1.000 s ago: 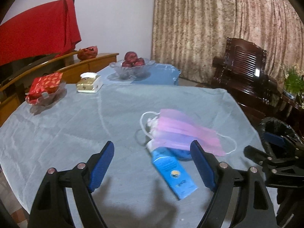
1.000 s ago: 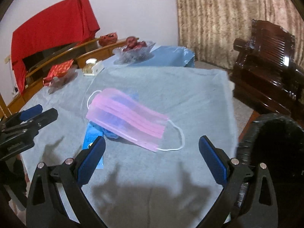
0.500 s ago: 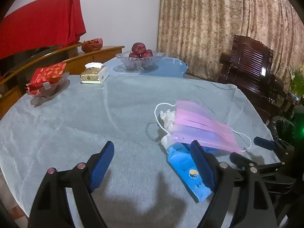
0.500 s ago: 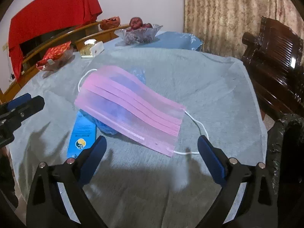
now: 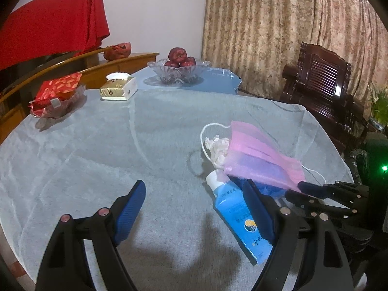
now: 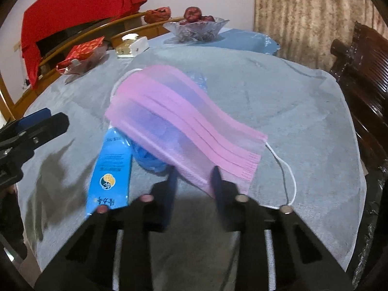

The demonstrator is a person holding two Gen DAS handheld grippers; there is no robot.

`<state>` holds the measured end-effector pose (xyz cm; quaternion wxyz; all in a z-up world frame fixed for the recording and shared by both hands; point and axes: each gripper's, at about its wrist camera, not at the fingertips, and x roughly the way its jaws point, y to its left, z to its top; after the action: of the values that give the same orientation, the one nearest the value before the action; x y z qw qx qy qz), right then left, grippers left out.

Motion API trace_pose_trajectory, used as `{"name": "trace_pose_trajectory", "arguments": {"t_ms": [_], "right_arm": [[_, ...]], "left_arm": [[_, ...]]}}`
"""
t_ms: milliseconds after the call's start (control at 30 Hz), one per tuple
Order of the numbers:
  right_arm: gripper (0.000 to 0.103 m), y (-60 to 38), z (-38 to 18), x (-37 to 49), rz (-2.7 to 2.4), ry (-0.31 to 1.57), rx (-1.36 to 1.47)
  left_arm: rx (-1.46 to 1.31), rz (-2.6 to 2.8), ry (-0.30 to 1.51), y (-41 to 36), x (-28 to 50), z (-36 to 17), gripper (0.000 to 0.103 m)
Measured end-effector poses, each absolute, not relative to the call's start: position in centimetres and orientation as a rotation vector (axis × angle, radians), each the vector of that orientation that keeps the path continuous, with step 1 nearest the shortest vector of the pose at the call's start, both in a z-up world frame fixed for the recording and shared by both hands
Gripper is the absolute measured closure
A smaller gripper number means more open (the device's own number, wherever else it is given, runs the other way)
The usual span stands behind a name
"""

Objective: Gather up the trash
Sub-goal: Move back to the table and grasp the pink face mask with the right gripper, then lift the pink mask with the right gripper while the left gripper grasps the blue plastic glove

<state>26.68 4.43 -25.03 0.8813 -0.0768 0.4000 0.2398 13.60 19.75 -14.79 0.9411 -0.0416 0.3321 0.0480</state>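
Now, left wrist view: left gripper [image 5: 191, 208] spread wide, empty, low over table [image 5: 97, 150] beside blue tube [image 5: 238, 220], likely next. Right wrist view: right gripper [image 6: 194, 181] jaws just closing round near edge of pink mask [image 6: 184, 126]; pinch unconfirmed.

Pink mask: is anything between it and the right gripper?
Nothing visible. The right gripper has just been closing, its jaws astride the near edge of the pink mask. The blue tube lies off to one side.
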Motion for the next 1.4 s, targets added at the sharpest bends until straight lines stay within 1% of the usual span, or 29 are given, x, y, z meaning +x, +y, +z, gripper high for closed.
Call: {"name": "trace_pose_trajectory", "arguments": {"t_ms": [33, 100, 233, 533, 833, 1067, 1100, 1133, 1233, 1367, 1400], "right_arm": [[0.089, 4.4, -25.0, 26.6, 0.503, 0.829, -0.159], [0.096, 4.2, -24.7, 26.5, 0.511, 0.824, -0.151], [0.101, 3.3, -24.0, 26.1, 0.508, 0.814, -0.116], [0.102, 0.2, -22.4, 26.4, 0.445, 0.804, -0.032], [0.102, -2.1, -22.3, 27.2, 0.400, 0.810, -0.008], [0.102, -3.1, -22.5, 27.6, 0.386, 0.814, -0.004], [0.102, -3.2, -22.5, 27.7, 0.385, 0.815, 0.000], [0.102, -3.2, -22.5, 27.7, 0.385, 0.815, 0.002], [0.102, -3.4, -22.5, 27.7, 0.388, 0.813, 0.005], [0.102, -3.5, -22.3, 27.6, 0.394, 0.809, 0.011], [0.102, -3.5, -22.3, 27.6, 0.396, 0.808, 0.014]], "left_arm": [[-0.085, 0.097, 0.679, 19.7, 13.6, -14.8, 0.022], [-0.084, 0.094, 0.680, 19.6, 13.5, -14.8, 0.022], [-0.082, 0.086, 0.680, 19.1, 13.3, -14.7, 0.022], [-0.087, 0.039, 0.673, 17.0, 13.7, -14.2, 0.022], [-0.097, -0.021, 0.685, 14.1, 16.9, -14.4, 0.023], [-0.091, -0.053, 0.736, 11.9, 19.3, -15.8, 0.023], [-0.089, -0.054, 0.746, 11.7, 19.5, -16.0, 0.026], [-0.084, -0.059, 0.761, 11.3, 19.8, -16.4, 0.031], [-0.067, -0.055, 0.797, 10.5, 20.3, -17.3, 0.037], [-0.052, -0.034, 0.815, 10.1, 20.2, -17.9, 0.041], [-0.048, -0.027, 0.815, 10.1, 20.2, -18.0, 0.045]]}}
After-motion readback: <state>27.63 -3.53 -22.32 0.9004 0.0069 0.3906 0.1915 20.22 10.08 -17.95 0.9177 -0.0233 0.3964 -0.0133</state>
